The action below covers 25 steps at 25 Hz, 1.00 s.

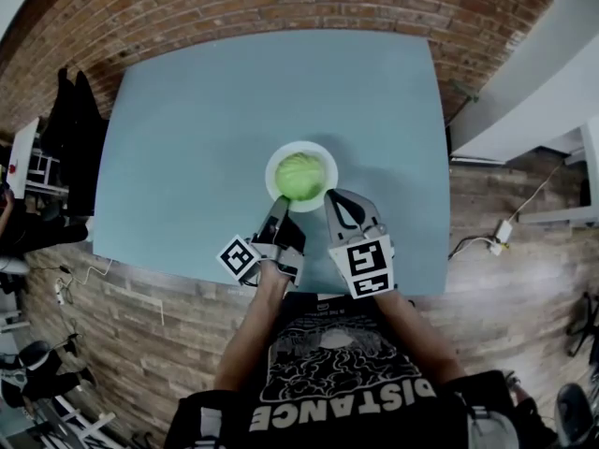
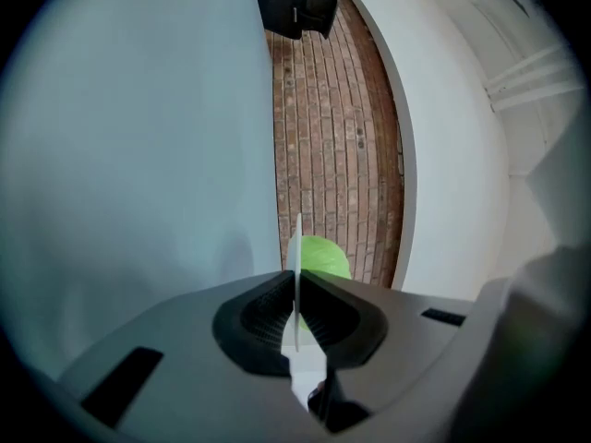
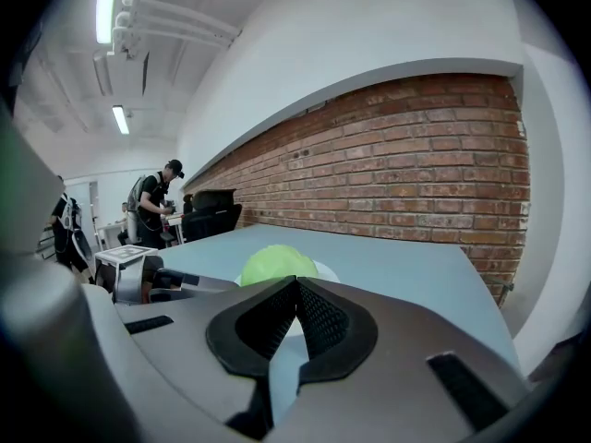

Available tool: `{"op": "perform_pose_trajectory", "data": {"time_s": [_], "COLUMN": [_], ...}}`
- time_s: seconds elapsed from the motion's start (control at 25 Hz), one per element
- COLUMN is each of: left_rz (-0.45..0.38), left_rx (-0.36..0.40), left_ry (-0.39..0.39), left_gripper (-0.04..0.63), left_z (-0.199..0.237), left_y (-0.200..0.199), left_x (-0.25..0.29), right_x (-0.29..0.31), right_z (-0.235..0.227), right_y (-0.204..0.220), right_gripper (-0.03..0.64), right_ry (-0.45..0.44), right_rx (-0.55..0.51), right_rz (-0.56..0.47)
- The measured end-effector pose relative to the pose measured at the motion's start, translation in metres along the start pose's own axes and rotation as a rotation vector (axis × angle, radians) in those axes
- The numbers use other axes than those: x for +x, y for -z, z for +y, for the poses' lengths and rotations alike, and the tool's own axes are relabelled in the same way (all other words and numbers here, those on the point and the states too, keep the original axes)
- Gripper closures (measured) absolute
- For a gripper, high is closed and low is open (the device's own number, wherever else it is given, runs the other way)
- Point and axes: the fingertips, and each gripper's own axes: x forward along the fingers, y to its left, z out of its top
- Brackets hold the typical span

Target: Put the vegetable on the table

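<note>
A round green vegetable [image 1: 300,176] lies on a white plate [image 1: 321,153] near the front middle of the blue-grey table [image 1: 187,157]. My left gripper [image 1: 281,201] is at the plate's near-left rim and shut on it. In the left gripper view the plate [image 2: 298,247] shows edge-on as a thin white line between the pads, with the vegetable [image 2: 325,255] just beyond. My right gripper [image 1: 334,195] is at the plate's near-right rim, jaws shut with nothing seen between them. In the right gripper view the vegetable [image 3: 277,264] sits right behind the gripper [image 3: 295,286].
A brick wall [image 1: 281,7] runs along the table's far edge. White furniture [image 1: 524,92] stands to the right, dark chairs [image 1: 75,129] and desks to the left. A person [image 3: 157,206] stands far off in the room. Wooden floor [image 1: 140,316] lies below the near edge.
</note>
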Motion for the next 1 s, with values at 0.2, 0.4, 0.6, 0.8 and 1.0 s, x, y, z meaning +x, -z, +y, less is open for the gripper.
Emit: {"op": "perform_pose_trajectory", "data": {"time_s": [0.2,0.4,0.6,0.8,1.0], "left_rz": [0.072,0.131,0.181,0.231,0.281], "left_rx": [0.012,0.014,0.036,0.059,0.078], "left_ry": [-0.038,-0.072,-0.110,-0.135,-0.154], "left_gripper": [0.580,0.577,0.577,0.575,0.571], "left_z": [0.017,0.032,0.046,0.055,0.062], "left_y": [-0.008,-0.010,-0.015,-0.017,-0.018], "left_x": [0.006,0.010,0.011,0.014,0.015], "right_x": [0.005,0.008,0.006,0.003,0.000], "right_z": [0.006,0.010,0.012,0.014,0.020], "right_y": [0.002,0.006,0.012,0.018,0.021], "right_gripper": [0.609,0.607,0.607,0.607,0.607], "right_ry": [0.044,0.088,0.134,0.172,0.201], "right_rx": [0.012,0.026,0.042,0.056,0.062], "right_rz": [0.010,0.021,0.034,0.045,0.053]}}
